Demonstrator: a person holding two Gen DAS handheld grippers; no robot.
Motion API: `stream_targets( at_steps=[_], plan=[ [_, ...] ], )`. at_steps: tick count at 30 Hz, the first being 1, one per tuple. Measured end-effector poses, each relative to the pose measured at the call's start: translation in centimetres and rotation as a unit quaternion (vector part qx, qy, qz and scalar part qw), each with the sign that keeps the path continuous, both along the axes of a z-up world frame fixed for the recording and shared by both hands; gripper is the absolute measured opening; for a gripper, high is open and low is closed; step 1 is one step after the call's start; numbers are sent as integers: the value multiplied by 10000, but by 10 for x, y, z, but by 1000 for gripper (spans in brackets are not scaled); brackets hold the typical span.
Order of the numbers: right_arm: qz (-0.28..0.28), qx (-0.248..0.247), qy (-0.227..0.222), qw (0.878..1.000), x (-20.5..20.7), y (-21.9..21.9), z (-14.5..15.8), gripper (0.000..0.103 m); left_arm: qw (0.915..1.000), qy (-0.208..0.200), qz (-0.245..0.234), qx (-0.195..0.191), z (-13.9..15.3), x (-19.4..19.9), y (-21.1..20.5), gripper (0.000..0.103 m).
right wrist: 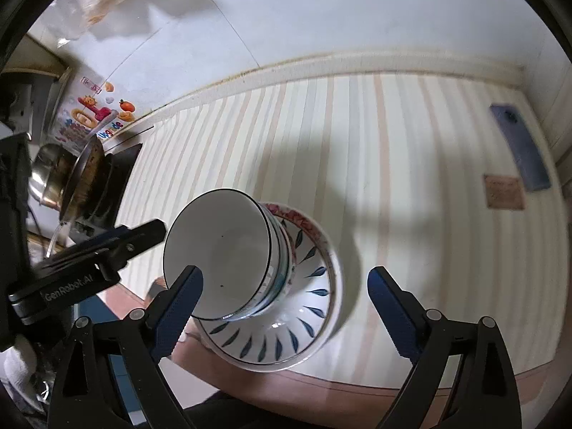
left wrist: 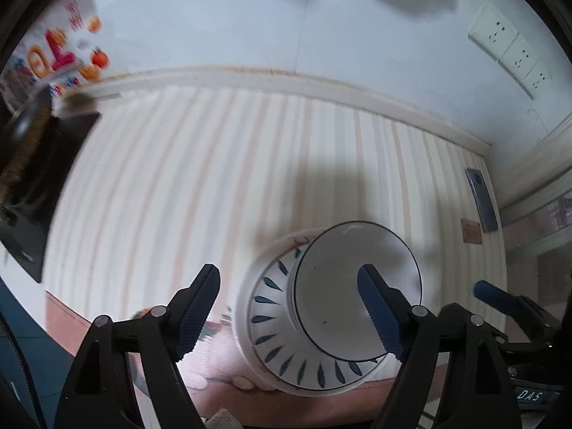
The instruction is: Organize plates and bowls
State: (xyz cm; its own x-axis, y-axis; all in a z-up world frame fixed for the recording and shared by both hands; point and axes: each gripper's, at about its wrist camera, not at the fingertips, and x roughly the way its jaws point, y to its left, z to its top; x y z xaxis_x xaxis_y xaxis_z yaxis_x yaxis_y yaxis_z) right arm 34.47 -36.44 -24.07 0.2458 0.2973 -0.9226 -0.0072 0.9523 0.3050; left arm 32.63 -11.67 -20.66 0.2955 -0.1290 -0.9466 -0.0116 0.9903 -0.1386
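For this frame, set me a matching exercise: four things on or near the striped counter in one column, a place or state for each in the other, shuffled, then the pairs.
Things:
1. plain white bowl
2. leaf-pattern bowl
3. phone
4. left tongs

Places or states:
A. lying flat near the counter's far right corner
B. open, holding nothing
C. bottom of the stack, at the counter's front edge
D. top of the stack, dark-rimmed

Pairs: 1-D, 2-C, 3-A, 4-B
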Motion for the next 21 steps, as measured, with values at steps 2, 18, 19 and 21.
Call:
stream_targets(
  at_steps=[2, 18, 19, 21],
  plan=[
    [31, -116, -135, 9998, -6, 0, 12, 96, 9999, -146, 33, 37, 10, -4, 3, 92],
    [-578, -586, -1220, 9891, -116, 44, 131, 98, 9901, -1373, -304, -36, 112, -99, 32, 97],
    [-606, -587, -1298, 9879, -130, 52, 141, 98, 9891, -1435, -324, -51, 118, -107, 36, 97],
    [-641, -640, -1424, 9857, -152, 64, 156, 98, 9869, -1568, -359, -73, 132, -126, 45, 97]
  ],
)
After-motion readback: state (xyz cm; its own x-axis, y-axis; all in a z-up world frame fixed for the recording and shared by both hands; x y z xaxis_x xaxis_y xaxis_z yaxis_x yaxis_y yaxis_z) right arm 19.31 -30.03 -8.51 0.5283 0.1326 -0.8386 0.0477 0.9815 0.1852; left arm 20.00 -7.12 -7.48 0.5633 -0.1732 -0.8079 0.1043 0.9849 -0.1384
